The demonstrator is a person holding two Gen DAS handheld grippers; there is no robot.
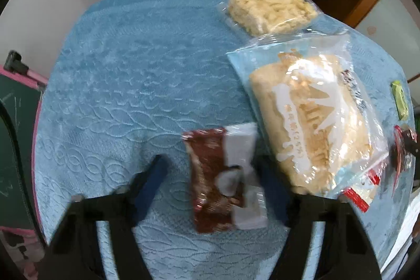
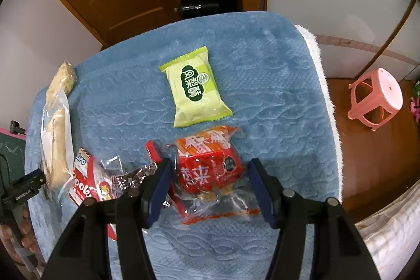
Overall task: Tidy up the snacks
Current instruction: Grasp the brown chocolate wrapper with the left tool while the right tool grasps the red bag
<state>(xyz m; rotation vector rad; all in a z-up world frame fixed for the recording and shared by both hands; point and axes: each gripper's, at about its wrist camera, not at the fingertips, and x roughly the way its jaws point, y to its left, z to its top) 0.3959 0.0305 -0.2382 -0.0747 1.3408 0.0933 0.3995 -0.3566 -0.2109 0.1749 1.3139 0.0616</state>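
So far little looks sorted: the left gripper (image 1: 210,172) straddles a brown-and-white wrapped snack bar (image 1: 223,180), the right gripper (image 2: 208,172) gapes around a red plastic snack packet (image 2: 210,169), both ungripped on the blue-towelled bench (image 1: 131,70); other packs lie scattered.

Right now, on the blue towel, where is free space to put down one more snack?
The widest bare patch of the blue towel lies left of the bread bag and the rice cake. A smaller one lies right of the green packet, toward the white edge. It is crowded around the red packet and cookie pack.
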